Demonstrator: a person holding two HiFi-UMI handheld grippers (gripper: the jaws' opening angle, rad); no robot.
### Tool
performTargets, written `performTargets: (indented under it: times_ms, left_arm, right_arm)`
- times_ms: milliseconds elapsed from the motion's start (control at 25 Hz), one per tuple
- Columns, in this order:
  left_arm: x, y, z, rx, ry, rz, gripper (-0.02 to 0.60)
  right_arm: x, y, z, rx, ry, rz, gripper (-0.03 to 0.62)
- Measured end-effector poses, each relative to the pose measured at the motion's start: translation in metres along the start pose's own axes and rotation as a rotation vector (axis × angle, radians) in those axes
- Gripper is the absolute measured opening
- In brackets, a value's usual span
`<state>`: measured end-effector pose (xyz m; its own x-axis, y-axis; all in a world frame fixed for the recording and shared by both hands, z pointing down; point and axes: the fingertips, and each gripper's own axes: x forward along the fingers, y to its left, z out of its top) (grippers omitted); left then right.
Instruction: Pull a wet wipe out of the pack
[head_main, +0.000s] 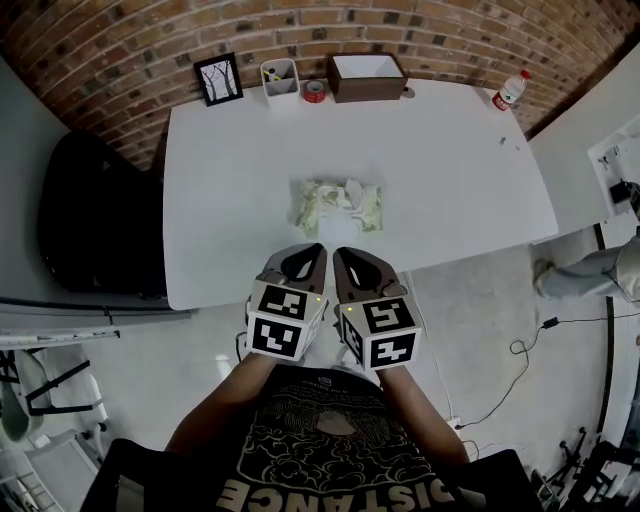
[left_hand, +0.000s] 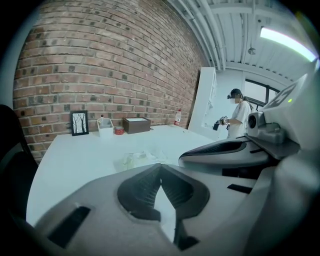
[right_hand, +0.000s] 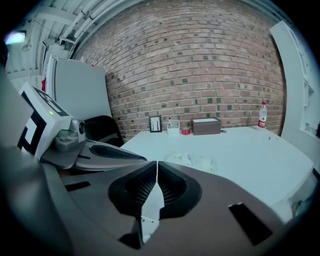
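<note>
Head view: soft pale-green plastic wet wipe pack (head_main: 340, 206) lies flat around the middle of the white rectangular table (head_main: 450, 170). Left gripper (head_main: 316, 251) and right gripper (head_main: 342, 254) are side by side over the table's near edge, with their tips just short of the pack and not touching it. Along the far edge: black-framed tree picture (head_main: 219, 79), white square tub (head_main: 281, 80), red tape roll (head_main: 315, 91), brown open box (head_main: 367, 76). Clear bottle with red cap (head_main: 510, 91) at the far right corner. Black chair (head_main: 90, 215) off the table's left edge.

Left gripper view: jaws closed tip to tip, nothing between. Pack lies on the table just beyond the tips. Right gripper alongside at right. Person in white top (left_hand: 240, 112) stands beyond the table.

Right gripper view: jaws pressed together, empty. Pack ahead, slightly right. Left gripper alongside at left.
</note>
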<state>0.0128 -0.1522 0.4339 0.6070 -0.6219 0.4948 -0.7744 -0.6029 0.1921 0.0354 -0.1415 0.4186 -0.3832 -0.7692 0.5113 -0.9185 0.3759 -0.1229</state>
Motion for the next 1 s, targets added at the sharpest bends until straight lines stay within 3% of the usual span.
performTargets:
  times_ms: [600, 1000]
  left_arm:
    - [0.012, 0.032, 0.023, 0.067, -0.003, -0.100, 0.012]
    - [0.041, 0.035, 0.028, 0.053, 0.014, -0.074, 0.012]
  right_arm:
    - [0.032, -0.001, 0.023, 0.009, -0.003, -0.107, 0.020]
    - [0.053, -0.031, 0.026, -0.019, 0.025, -0.102, 0.020]
